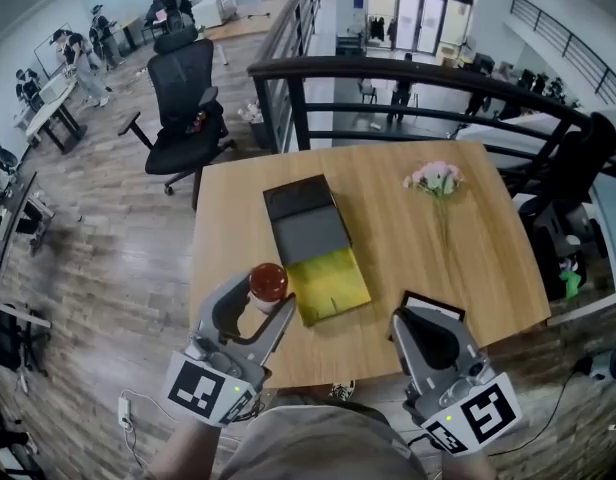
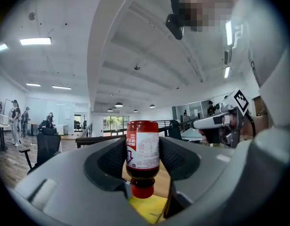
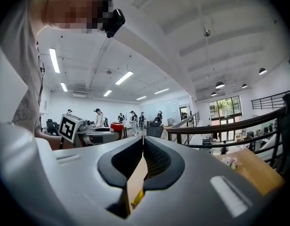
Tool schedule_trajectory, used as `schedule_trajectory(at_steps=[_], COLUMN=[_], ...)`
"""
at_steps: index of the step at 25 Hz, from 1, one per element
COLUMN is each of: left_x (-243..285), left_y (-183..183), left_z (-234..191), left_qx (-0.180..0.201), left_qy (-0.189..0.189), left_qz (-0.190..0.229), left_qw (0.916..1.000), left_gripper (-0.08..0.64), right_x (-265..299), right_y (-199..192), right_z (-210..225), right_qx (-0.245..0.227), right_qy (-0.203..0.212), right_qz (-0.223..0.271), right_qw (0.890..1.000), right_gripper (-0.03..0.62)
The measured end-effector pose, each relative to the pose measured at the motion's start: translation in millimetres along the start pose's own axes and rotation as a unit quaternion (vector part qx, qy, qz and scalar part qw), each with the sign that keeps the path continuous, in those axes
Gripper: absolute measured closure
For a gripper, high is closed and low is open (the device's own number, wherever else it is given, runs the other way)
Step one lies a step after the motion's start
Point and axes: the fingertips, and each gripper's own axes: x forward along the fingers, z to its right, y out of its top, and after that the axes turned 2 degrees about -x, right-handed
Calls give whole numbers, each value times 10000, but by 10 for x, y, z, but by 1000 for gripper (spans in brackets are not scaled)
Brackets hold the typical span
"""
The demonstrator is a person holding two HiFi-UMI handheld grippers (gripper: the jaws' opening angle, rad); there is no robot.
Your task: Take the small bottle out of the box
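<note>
My left gripper is shut on the small bottle, a dark red bottle with a white label and a red cap. It hangs over the table's front edge, just left of the box's yellow end. In the left gripper view the bottle sits crosswise between both pads, cap toward the camera. The open box lies in the middle of the wooden table, with a black lid, a grey inside and a yellow near part. My right gripper is shut and empty near the front right edge; in the right gripper view its tips meet.
A small bunch of pink flowers lies at the table's far right. A flat black-edged object sits under the right gripper's tips. A black railing runs behind the table. An office chair stands at the far left.
</note>
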Motion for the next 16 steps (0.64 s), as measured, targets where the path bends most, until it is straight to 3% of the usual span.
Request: schedule_trajectory(at_steps=[16], left_x=[95], left_y=[-67], left_z=[-25], left_qx=[-85], left_qy=[-12], left_qz=[-121], left_qw=[9999], left_gripper=[345], right_x=[11], right_y=[-51], right_z=[59], right_qx=[-14], right_qy=[-91], right_qz=[-109], right_qw=[9999], right_gripper=[577])
